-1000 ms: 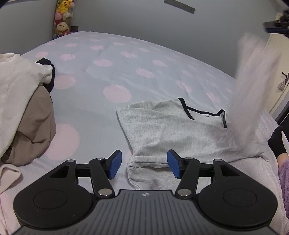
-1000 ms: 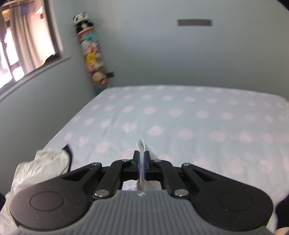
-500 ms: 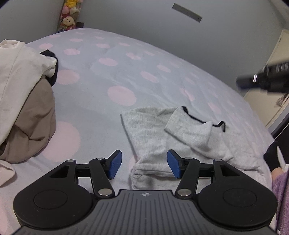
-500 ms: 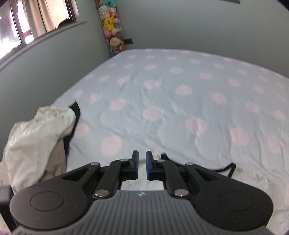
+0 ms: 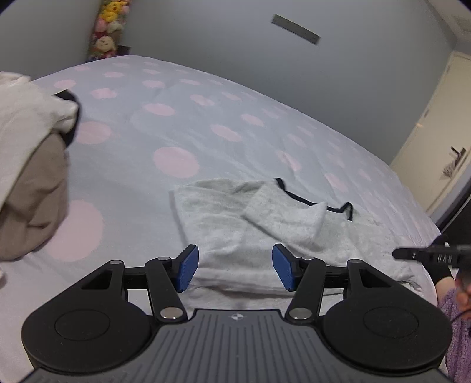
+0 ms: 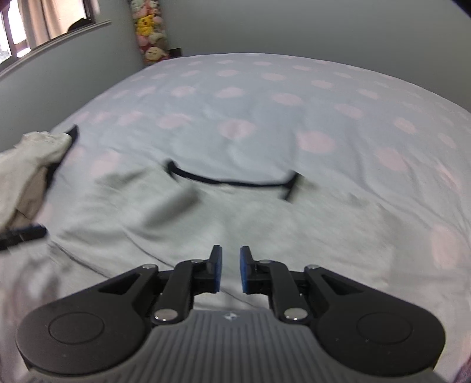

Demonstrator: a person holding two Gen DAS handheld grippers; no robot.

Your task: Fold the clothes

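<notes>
While both cameras look down at the same bed [image 5: 182, 123], each lists items the other lacks.

Item: grey top [image 5: 235, 218], black-trimmed neck, lying flat on the spotted sheet near the bed's front edge, one sleeve [image 5: 285, 218] laid across its body. In the right view the top [image 6: 235, 218] is blurred; its black neckline [image 6: 232, 181] curves across the middle.

Item: my left claw [image 5: 235, 268], blue pads spread wide, poised over the top's lower edge, nothing between the pads.

Item: my right claw [image 6: 230, 271], pads a narrow gap apart and opening, nothing pinched, grey cloth below them. The left view catches only its dark tip [image 5: 426, 254] at the right edge.

Item: pile of clothes [image 5: 29, 165], cream over tan with a black piece, at the left of the bed, apart from the top. The right view shows just its edge [image 6: 29, 165].

Item: stuffed toys [image 6: 150, 32] stacked in the far corner, in both views.

Left view only: cream door [image 5: 441, 141], wall vent [image 5: 295, 29], purple sleeve [image 5: 459, 330] at lower right.

Right view only: window with curtain [image 6: 44, 20], upper left.
</notes>
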